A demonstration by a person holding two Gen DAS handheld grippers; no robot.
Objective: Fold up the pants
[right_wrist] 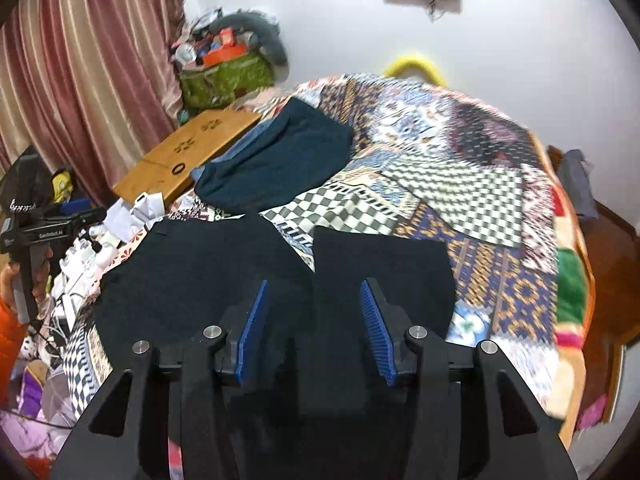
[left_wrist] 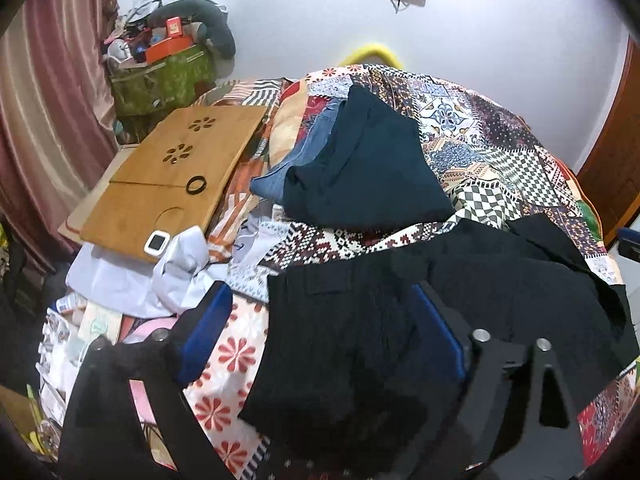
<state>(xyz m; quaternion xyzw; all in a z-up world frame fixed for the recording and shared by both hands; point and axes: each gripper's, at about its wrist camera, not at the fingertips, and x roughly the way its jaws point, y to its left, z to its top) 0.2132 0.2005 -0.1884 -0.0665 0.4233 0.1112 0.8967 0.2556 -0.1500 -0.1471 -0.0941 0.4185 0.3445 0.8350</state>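
Black pants (left_wrist: pixel 400 312) lie spread on the patchwork bedspread (left_wrist: pixel 480 136), waist end near me in the left wrist view. In the right wrist view the pants (right_wrist: pixel 224 264) show two legs parted in a V. My left gripper (left_wrist: pixel 320 300) is open, its blue fingers (left_wrist: pixel 208 332) spread either side of the waist end, just above the cloth. My right gripper (right_wrist: pixel 314 292) is open above the crotch area, its blue pads (right_wrist: pixel 252 328) holding nothing.
A dark teal garment (left_wrist: pixel 368 168) lies over jeans (left_wrist: pixel 292 168) further up the bed. A wooden lap desk (left_wrist: pixel 168 176) with a black ring sits at the left. Clutter, a green bin (left_wrist: pixel 160 80) and a curtain (left_wrist: pixel 44 112) are left; a wooden door (left_wrist: pixel 612 168) is right.
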